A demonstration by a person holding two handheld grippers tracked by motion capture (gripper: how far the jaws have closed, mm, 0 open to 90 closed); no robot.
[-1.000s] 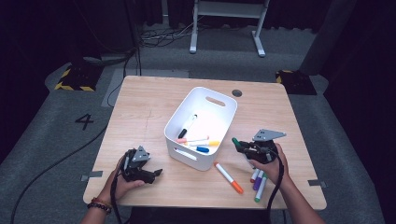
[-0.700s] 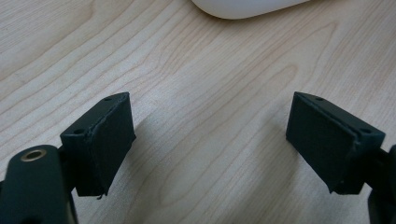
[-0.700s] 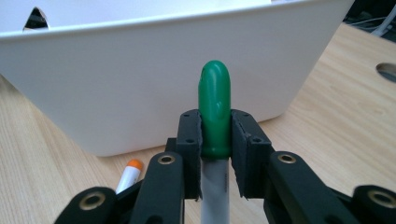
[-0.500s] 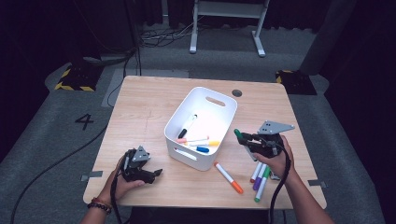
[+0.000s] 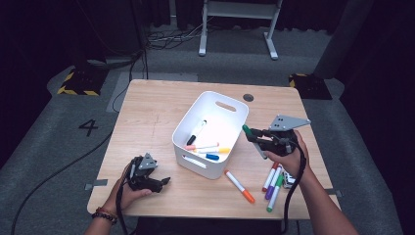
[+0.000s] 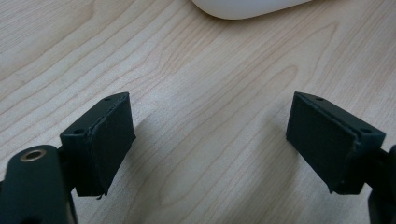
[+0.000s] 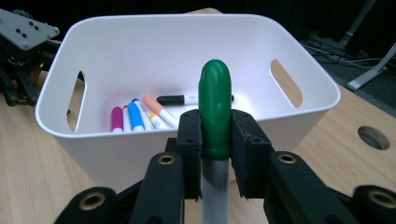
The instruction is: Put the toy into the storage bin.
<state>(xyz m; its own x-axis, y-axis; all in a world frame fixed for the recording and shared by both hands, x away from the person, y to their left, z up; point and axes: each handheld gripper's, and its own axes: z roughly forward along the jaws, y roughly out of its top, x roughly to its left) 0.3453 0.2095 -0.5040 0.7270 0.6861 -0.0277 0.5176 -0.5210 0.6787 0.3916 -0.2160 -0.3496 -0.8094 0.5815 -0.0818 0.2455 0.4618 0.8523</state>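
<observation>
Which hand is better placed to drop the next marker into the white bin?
Right. The right gripper is shut on the green marker, raised beside the white bin. The left gripper rests open and empty on the table.

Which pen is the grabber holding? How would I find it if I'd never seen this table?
Find the white bin in the middle of the wooden table. Just to its right, the right gripper is shut on a marker held above the table. It is the one with a green cap at its tip, while the other loose markers lie flat on the table.
</observation>
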